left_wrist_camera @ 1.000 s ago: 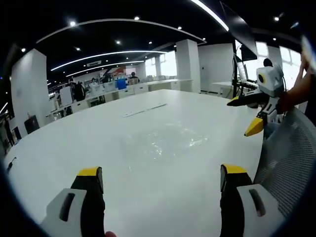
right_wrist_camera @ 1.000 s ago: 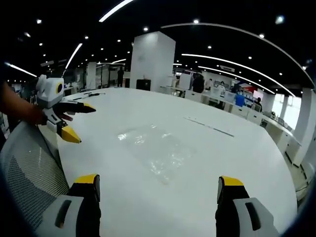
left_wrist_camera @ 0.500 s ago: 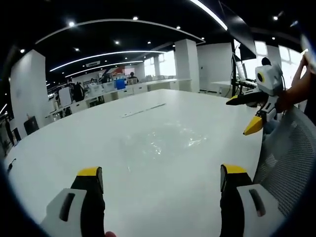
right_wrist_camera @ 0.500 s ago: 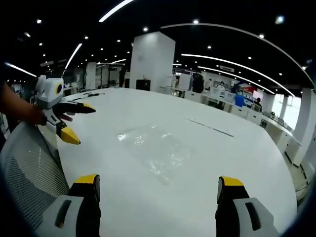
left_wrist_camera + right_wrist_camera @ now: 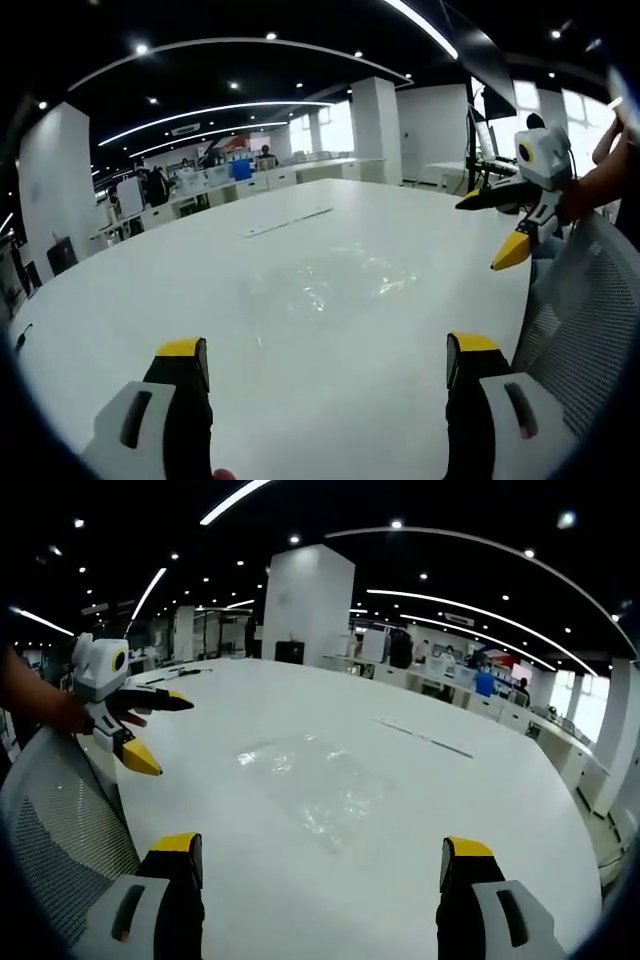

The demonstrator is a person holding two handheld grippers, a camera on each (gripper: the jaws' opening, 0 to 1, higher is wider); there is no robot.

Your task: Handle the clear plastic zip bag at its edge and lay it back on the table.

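Clear, limp film: the bag (image 5: 315, 780) lies flat on the tabletop (image 5: 480, 800), likely slippery; an edge is best pinched. Both grippers (image 5: 325, 370) (image 5: 320, 860) are spread, nothing held.

The table (image 5: 150, 270) is plain glossy white, with pale reflections of the ceiling lights across it. The zip bag (image 5: 315, 780) is clear and colourless, showing as faint silvery wrinkles against the white. The left gripper (image 5: 325, 360) has black jaws capped in yellow, set in white housings with dark slots; the right gripper (image 5: 315, 855) wears the same colours. The chair back (image 5: 585, 330) is a light grey mesh with a fine dotted weave (in the right gripper view it looks a shade darker). The ceiling (image 5: 450, 510) is black, crossed by white light strips.
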